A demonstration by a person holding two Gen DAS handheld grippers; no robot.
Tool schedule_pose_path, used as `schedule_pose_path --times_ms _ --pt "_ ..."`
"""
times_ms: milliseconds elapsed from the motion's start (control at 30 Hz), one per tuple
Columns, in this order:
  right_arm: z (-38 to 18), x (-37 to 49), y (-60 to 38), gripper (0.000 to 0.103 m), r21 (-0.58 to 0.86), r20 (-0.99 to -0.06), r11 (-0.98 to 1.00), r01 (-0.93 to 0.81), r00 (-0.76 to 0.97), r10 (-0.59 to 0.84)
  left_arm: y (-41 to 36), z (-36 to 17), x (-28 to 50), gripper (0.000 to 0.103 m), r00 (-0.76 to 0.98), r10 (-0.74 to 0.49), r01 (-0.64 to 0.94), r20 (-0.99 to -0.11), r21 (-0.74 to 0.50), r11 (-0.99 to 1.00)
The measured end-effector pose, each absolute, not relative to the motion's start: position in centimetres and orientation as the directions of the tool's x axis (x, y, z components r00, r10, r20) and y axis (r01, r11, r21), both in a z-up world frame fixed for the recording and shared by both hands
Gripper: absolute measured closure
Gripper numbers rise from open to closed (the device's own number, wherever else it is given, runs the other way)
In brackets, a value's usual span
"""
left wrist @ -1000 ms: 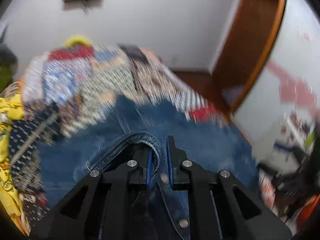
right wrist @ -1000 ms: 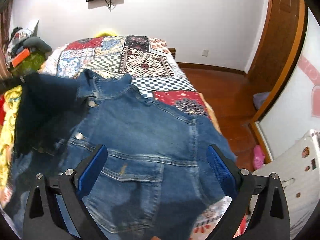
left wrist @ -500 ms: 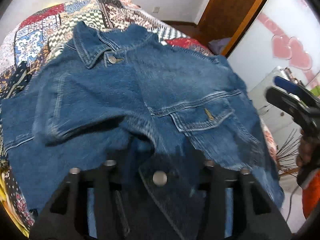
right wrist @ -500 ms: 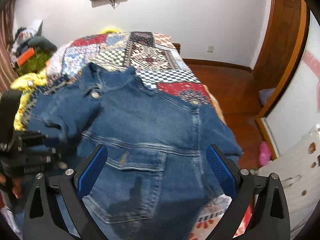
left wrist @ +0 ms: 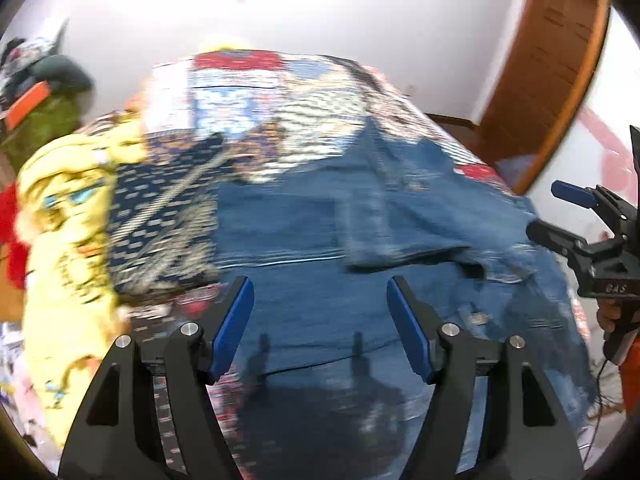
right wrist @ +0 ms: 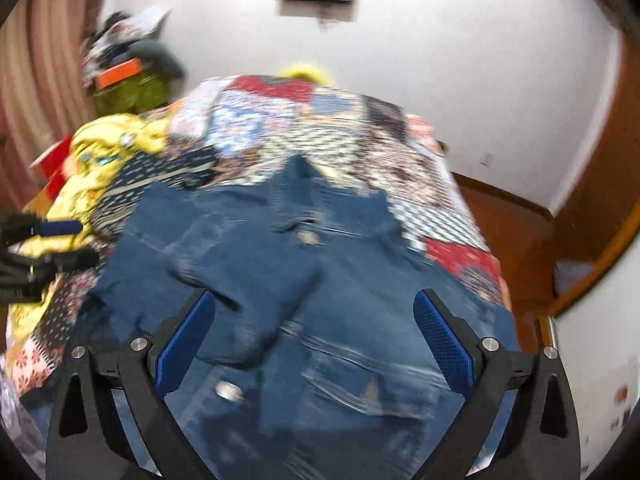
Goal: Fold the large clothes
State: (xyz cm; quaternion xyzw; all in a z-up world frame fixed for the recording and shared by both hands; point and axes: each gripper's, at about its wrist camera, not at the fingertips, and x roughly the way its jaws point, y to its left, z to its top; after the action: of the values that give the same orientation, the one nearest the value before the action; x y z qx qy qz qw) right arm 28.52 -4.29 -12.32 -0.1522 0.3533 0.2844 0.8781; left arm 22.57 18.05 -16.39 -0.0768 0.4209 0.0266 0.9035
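Observation:
A blue denim jacket lies spread front-up on the patchwork bed; it also shows in the right wrist view, collar at the far end, with its left sleeve folded in across the chest. My left gripper is open and empty above the jacket's near left part. My right gripper is open and empty above the jacket's lower front, over the chest pocket. Each gripper shows at the edge of the other's view: the right gripper and the left gripper. Both views are motion-blurred.
A patchwork quilt covers the bed. Yellow cloth lies along the bed's left side, also in the right wrist view. A pile of bags and clothes stands at the far left. A wooden door and floor are on the right.
My left gripper let go of the denim sleeve, laid it across the jacket's chest, opened, and drew back to the left. My right gripper stayed open and shifted slightly.

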Motion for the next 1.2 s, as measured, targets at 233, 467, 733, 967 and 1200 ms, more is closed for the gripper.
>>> schedule_pose_path --times_ms 233,467,733,967,1200 --pt "-16.2 28.7 2.3 0.005 -0.081 -0.788 0.692 -0.717 0.471 0.397 23.0 -18.3 19.9 0.035 0.612 0.052 -0.218 -0.789 -0.105 0.97" --pt "-19.8 29.4 6.9 0.006 -0.152 -0.839 0.629 -0.762 0.436 0.325 24.2 -20.3 18.6 0.035 0.592 0.037 -0.241 -0.805 -0.133 0.961" --pt "-21.3 30.6 8.4 0.048 -0.161 -0.854 0.613 -0.774 0.421 0.307 24.1 -21.8 19.0 0.035 0.569 0.029 -0.255 -0.821 -0.143 0.956" --pt "-20.1 31.2 7.4 0.084 -0.085 -0.848 0.645 -0.759 0.395 0.352 23.2 -21.4 19.6 0.035 0.575 0.02 -0.237 -0.818 -0.143 0.961" --pt "-16.1 31.3 4.0 0.089 -0.013 -0.789 0.7 -0.714 0.438 0.431 21.3 -19.1 20.9 0.035 0.609 0.025 -0.201 -0.793 -0.123 0.972"
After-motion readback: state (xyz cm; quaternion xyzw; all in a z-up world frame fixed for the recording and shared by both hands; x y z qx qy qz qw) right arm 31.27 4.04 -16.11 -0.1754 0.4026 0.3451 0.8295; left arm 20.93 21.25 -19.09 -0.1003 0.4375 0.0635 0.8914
